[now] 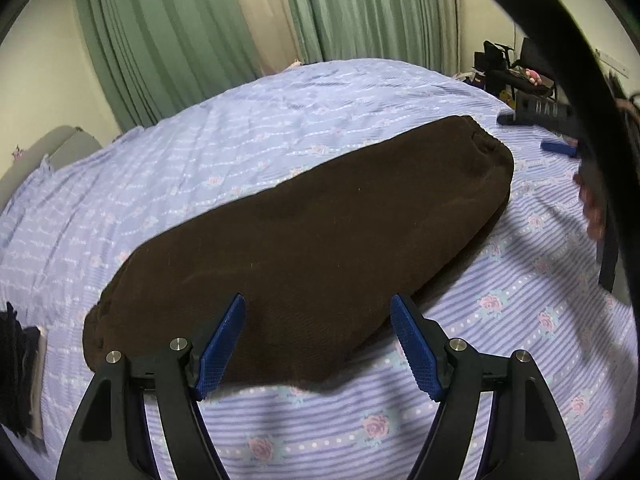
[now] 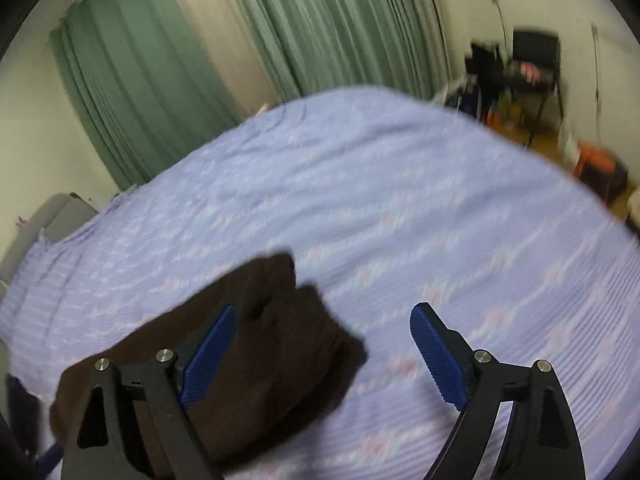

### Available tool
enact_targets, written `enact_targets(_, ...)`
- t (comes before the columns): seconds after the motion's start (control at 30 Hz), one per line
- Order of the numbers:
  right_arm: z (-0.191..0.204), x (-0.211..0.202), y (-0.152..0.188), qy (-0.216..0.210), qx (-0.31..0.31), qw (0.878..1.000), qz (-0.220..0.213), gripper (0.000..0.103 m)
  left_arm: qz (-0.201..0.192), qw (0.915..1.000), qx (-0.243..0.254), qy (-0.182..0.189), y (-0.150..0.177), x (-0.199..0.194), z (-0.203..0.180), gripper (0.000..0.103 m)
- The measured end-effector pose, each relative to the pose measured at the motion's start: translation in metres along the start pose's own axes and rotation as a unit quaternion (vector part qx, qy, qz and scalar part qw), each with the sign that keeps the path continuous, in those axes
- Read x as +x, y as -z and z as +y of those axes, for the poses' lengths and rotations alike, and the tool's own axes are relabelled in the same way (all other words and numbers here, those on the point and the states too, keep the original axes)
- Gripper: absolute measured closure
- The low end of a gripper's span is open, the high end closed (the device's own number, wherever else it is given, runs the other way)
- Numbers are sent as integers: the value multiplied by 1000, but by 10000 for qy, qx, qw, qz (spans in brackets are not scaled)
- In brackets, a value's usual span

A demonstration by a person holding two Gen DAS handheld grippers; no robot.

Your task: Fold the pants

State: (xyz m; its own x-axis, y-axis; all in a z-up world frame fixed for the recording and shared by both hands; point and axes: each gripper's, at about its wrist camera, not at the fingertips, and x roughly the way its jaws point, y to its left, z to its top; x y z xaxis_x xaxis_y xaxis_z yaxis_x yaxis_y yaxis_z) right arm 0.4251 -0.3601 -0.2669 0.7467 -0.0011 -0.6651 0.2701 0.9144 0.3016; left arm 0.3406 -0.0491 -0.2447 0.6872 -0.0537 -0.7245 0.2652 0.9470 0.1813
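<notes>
The brown pants (image 1: 304, 236) lie folded lengthwise across the middle of the bed (image 1: 200, 168), both the left hand-held gripper (image 1: 318, 320) and the right hand-held gripper (image 2: 322, 326) released and empty, so the next move likely calls for grasping 1 end to fold it over.

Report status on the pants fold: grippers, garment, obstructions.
Left gripper open, empty, over the brown pants. Right gripper open, empty. Pants lie in one long strip on the bedspread. Nothing obstructing.

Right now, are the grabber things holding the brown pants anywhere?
No. Both stand open and empty above the pants: the left hand-held gripper near their near edge, the right hand-held gripper beside their end.
</notes>
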Motion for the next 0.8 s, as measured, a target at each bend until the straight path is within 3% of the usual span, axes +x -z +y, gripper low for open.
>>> enact_targets(0.2,-22,45,19,-424,948,9935,477,14,-171,9998,42,-113,-9,0,2,28)
enact_targets(0.4,-19,81,20,-816,1265,9859,729,14,-126,9998,-67,-141,-10,6,-3,28)
enact_targets(0.43,-19,87,20,-828,1323,9845,805,17,-121,9998,-66,-144,-11,6,-5,28)
enact_targets(0.47,-20,89,20,-816,1359,9838,842,32,-125,9998,-52,-148,-11,6,-6,28)
enact_targets(0.57,-27,83,17,-768,1601,9797,925,60,-191,9997,19,-148,-13,3,-8,28)
enact_targets(0.67,-35,45,10,-987,1914,9753,488,64,-308,9995,-2,-11,-16,-1,-3,28)
enact_targets(0.73,-37,22,9,-744,1768,9813,177,64,-299,9995,-97,70,-15,0,2,28)
enact_targets(0.8,-37,17,10,-448,1613,9853,333,64,-238,9994,-182,185,-17,5,6,28)
